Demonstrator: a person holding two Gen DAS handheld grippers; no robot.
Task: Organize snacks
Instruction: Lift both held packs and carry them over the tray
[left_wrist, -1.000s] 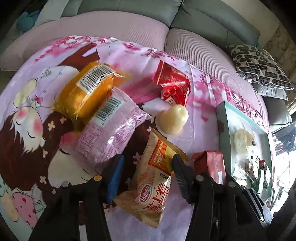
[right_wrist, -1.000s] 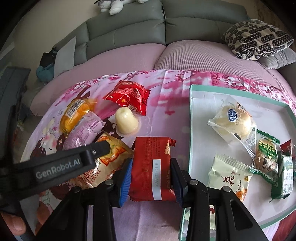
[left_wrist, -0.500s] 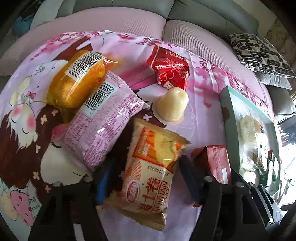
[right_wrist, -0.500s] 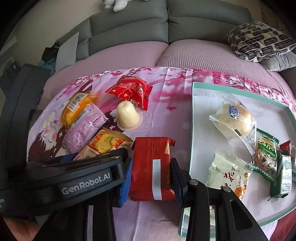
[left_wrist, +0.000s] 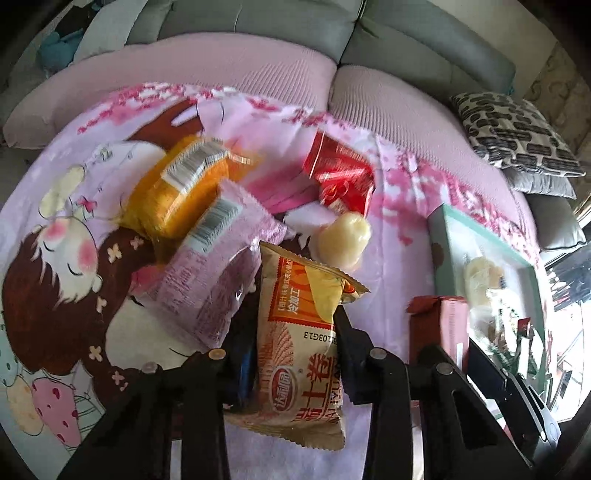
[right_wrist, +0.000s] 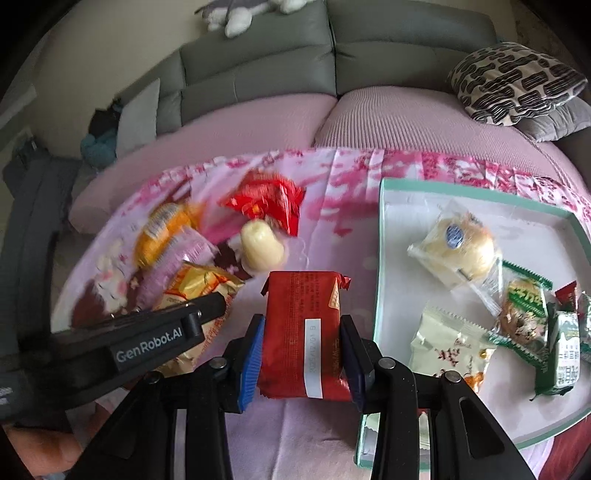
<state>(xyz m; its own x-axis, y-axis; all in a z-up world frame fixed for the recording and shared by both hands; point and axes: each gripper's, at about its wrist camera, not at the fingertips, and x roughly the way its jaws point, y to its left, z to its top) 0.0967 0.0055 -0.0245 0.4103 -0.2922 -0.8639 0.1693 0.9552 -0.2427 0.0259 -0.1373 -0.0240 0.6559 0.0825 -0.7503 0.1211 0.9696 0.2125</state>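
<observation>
Left wrist view: my left gripper (left_wrist: 295, 354) is clenched on the beige egg-roll packet (left_wrist: 301, 347), w/ the purple packet (left_wrist: 210, 266) touching it on one side and the jelly cup (left_wrist: 341, 240) just beyond.

Right wrist view: my right gripper (right_wrist: 301, 354) grasps the red wafer packet (right_wrist: 304, 332), beside the teal-rimmed tray (right_wrist: 380, 258) (already holding several snacks).

Step, I'd say: both picks made. Next: carry each over the tray rim & release w/o crowding.
</observation>
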